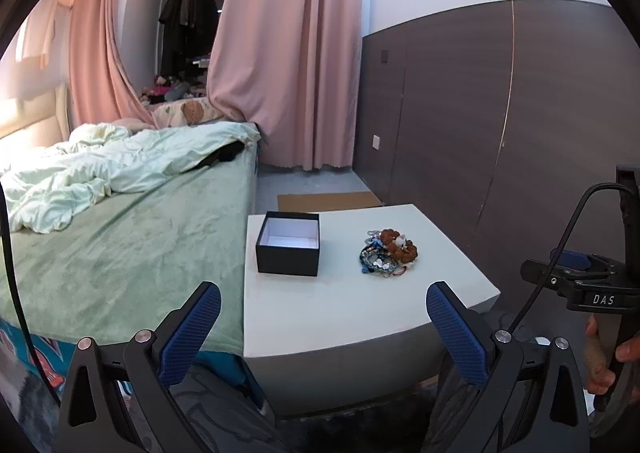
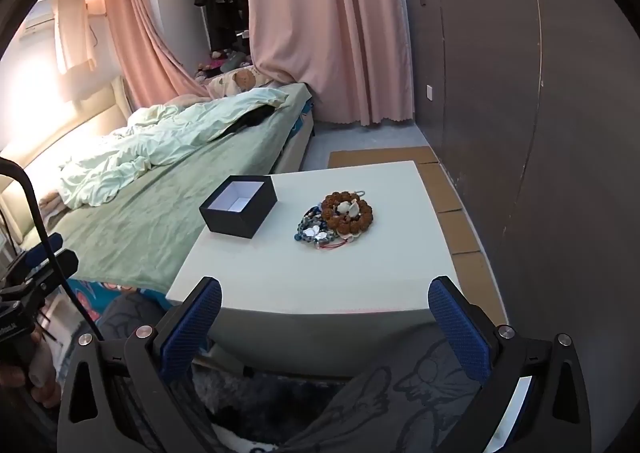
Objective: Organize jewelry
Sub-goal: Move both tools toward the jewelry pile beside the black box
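Note:
A pile of jewelry lies on the white table: a brown bead bracelet with a white shell piece, on blue and silver bead strands. An open black box with a white inside stands left of the pile, and shows in the right wrist view too. My left gripper is open and empty, short of the table's near edge. My right gripper is open and empty, at the near edge. The right gripper's body shows at the left wrist view's right edge.
A bed with green sheet and rumpled quilt touches the table's left side. A dark panelled wall runs on the right. Pink curtains hang behind. Cardboard sheets lie on the floor beyond and right of the table.

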Tool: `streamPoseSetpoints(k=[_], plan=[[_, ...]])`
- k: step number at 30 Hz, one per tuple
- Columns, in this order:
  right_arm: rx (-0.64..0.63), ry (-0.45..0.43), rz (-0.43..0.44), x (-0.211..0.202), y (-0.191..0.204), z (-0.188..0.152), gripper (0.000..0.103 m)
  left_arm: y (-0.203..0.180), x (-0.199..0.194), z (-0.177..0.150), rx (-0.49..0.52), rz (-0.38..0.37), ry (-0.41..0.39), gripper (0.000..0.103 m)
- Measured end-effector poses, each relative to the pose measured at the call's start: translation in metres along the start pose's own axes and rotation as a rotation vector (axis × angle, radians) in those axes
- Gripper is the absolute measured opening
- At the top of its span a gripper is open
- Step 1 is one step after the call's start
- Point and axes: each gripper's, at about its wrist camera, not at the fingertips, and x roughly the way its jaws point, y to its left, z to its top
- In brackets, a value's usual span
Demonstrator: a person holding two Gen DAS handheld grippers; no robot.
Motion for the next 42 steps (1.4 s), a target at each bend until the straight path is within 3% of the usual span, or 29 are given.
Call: streamPoseSetpoints(k=[42], plan=[[0.047,-0.033,-0.021,-0.011,-0.008,-0.013,0.103,-0.003,0.011,0.004,0.012,-0.056,0.019,0.103]])
